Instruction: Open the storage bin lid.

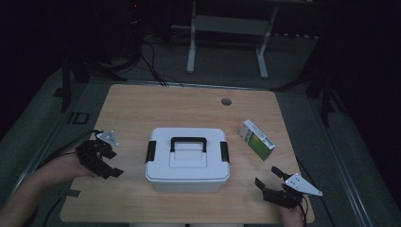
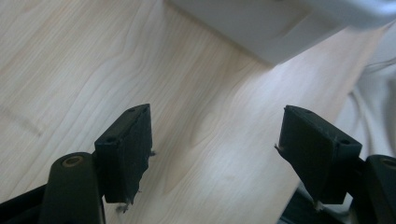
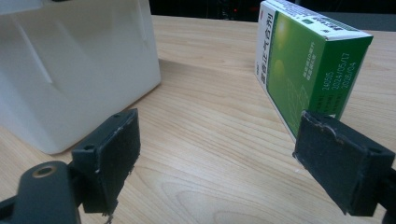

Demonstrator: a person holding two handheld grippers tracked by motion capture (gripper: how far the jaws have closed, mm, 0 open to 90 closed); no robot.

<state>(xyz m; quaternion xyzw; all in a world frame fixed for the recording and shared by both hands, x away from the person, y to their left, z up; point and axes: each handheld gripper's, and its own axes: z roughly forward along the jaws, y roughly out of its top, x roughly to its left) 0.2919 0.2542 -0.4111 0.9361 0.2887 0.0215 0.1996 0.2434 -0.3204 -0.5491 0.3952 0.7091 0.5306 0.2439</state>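
Dim room, wooden table (image 1: pixel 142 109). White lidded box (image 1: pixel 187 160) sits mid-table, green carton (image 1: pixel 257 139) just right. Left gripper (image 1: pixel 111 165) and right gripper (image 1: pixel 268 177) both gape, empty. Carton stands on edge, probably tippy: a nudge could topple it.

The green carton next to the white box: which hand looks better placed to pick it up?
The right. The right gripper sits open just below the green carton, which stands ahead of its jaws. The left gripper is beyond the white box.
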